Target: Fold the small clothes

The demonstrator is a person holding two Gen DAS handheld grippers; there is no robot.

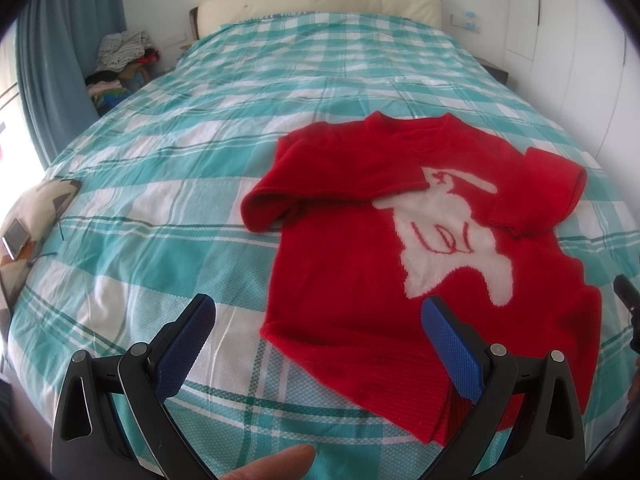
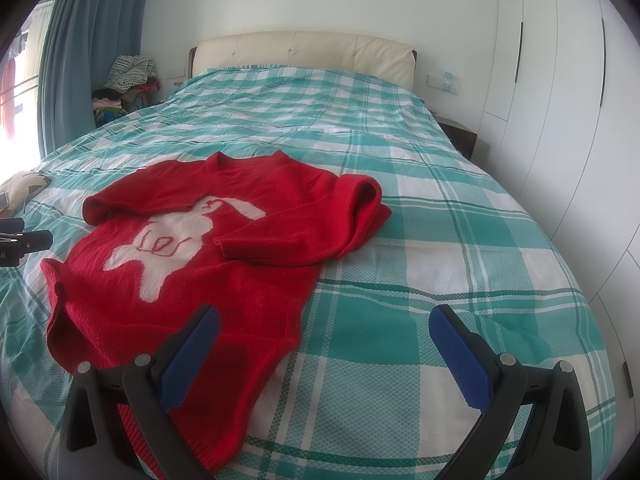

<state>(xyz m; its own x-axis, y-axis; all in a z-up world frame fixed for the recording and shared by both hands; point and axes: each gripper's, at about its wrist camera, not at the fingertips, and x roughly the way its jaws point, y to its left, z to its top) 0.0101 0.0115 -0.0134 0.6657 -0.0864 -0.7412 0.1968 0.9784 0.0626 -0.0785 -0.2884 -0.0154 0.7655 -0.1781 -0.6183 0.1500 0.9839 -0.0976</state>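
Red sweater (image 1: 344, 264), white rabbit motif (image 1: 448, 240), on checked bed (image 1: 160, 208).
Both sleeves folded inward; left tongs (image 1: 318, 344) and right tongs (image 2: 324, 354) spread apart, empty; no legible writing.

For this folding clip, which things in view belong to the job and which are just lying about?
Job: red sweater, both sleeves already folded in over the chest; left gripper and right gripper, both open and empty.

Lying about: clothes pile beside the bed; cushion with a phone on it; curtain; wardrobe.
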